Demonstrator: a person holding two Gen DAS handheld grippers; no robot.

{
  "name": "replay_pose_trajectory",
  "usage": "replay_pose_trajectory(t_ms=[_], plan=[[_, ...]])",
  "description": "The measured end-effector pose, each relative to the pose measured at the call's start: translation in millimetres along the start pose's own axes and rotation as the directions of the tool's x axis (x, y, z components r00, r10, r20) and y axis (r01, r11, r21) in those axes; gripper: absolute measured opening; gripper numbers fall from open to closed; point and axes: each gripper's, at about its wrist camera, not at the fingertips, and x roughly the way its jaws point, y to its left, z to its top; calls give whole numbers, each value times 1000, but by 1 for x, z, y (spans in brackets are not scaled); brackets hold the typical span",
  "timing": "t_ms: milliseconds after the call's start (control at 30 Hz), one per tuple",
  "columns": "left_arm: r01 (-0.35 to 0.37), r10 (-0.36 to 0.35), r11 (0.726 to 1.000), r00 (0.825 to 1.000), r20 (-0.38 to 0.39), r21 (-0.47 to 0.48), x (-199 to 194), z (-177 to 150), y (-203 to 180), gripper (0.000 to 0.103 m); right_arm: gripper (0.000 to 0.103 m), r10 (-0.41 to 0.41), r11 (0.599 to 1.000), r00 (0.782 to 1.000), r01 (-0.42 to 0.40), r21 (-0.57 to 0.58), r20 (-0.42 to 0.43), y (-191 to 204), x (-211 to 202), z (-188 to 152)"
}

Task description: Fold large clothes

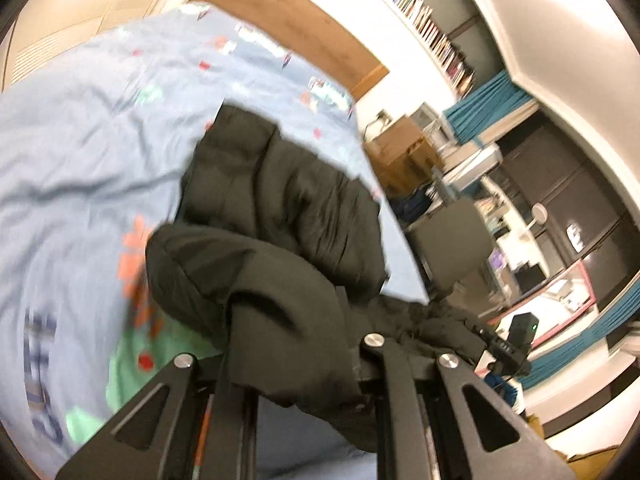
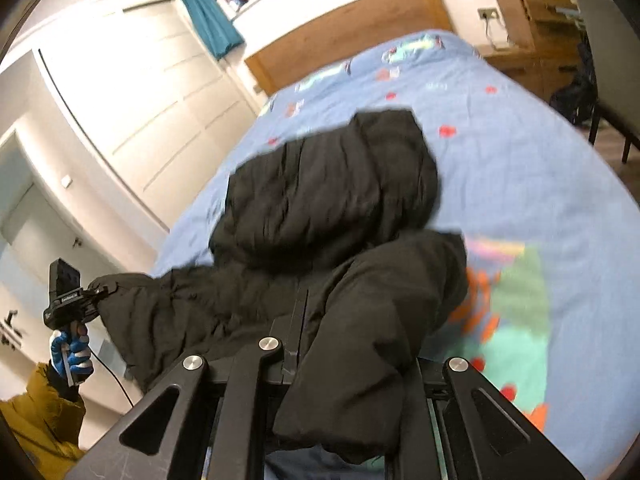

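A large black padded jacket (image 1: 288, 192) lies partly on the blue patterned bed cover (image 1: 80, 140). My left gripper (image 1: 288, 344) is shut on a thick fold of the jacket and holds it raised above the bed. My right gripper (image 2: 320, 344) is shut on another fold of the same jacket (image 2: 332, 196), which drapes over its fingers and hides the tips. In the right wrist view the left gripper (image 2: 96, 292) shows at the far left, clamped on the jacket's edge, held by a gloved hand (image 2: 72, 356). The right gripper (image 1: 504, 348) shows at the jacket's far end in the left wrist view.
The bed has a wooden headboard (image 2: 344, 28) at its far end. White wardrobe doors (image 2: 132, 92) run along one side. A wooden cabinet (image 2: 532, 28), a grey chair (image 1: 452, 240) and a cluttered desk stand on the other side. Bookshelves (image 1: 424, 12) are high on the wall.
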Motion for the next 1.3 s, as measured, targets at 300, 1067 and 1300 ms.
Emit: replay_pose_trajectory(t_ms=[300, 1067, 1300], plan=[[28, -16, 994, 993, 117, -105, 41, 129, 17, 14, 14, -51, 993, 991, 36, 117, 125, -25, 24, 120], [-232, 232, 940, 972, -30, -249, 363, 261, 192, 18, 15, -293, 930, 955, 293, 224, -31, -137, 351, 238], [-92, 108, 945, 994, 32, -314, 328, 268, 184, 55, 66, -196, 943, 981, 183, 276, 17, -142, 329, 241]])
